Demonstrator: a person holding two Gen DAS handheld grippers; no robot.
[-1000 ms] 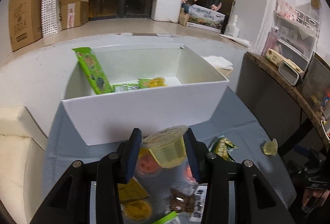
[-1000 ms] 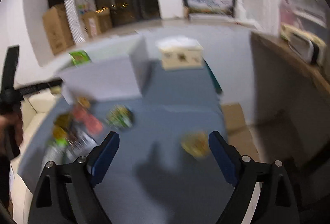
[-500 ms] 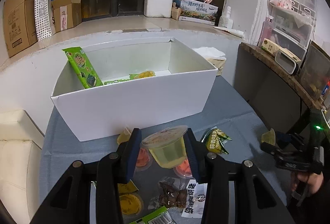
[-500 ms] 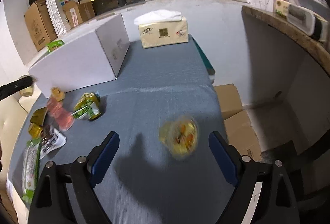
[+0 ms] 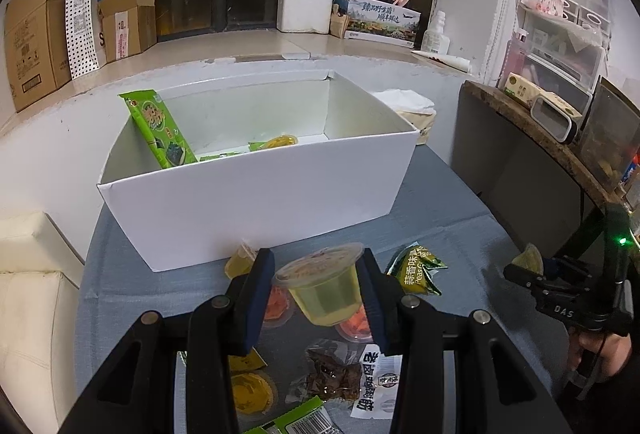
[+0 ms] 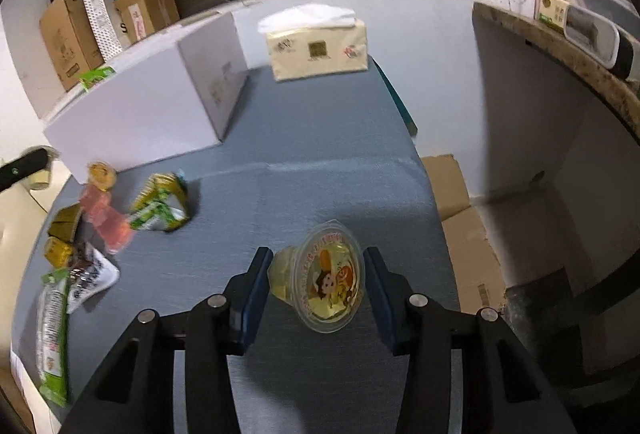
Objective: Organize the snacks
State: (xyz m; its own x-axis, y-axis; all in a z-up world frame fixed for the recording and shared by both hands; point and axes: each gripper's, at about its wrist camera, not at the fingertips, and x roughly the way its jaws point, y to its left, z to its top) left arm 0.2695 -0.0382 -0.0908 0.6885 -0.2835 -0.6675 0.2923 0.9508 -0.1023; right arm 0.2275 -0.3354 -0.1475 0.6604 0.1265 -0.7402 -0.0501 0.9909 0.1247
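Left fingers [image 5: 316, 298] grip a jelly cup [image 5: 322, 284] upright, above the loose snacks; the white box [image 5: 256, 202] lies straight ahead. Right fingers [image 6: 316, 284], having just closed, bracket a second cup [image 6: 326, 276] tipped on the worktop [image 6: 320, 154]; contact uncertain.

Both wrist views look steeply down, close over the table [image 5: 440, 226]. Shared: white box [image 5: 256, 210], centre left view, upper left right view.
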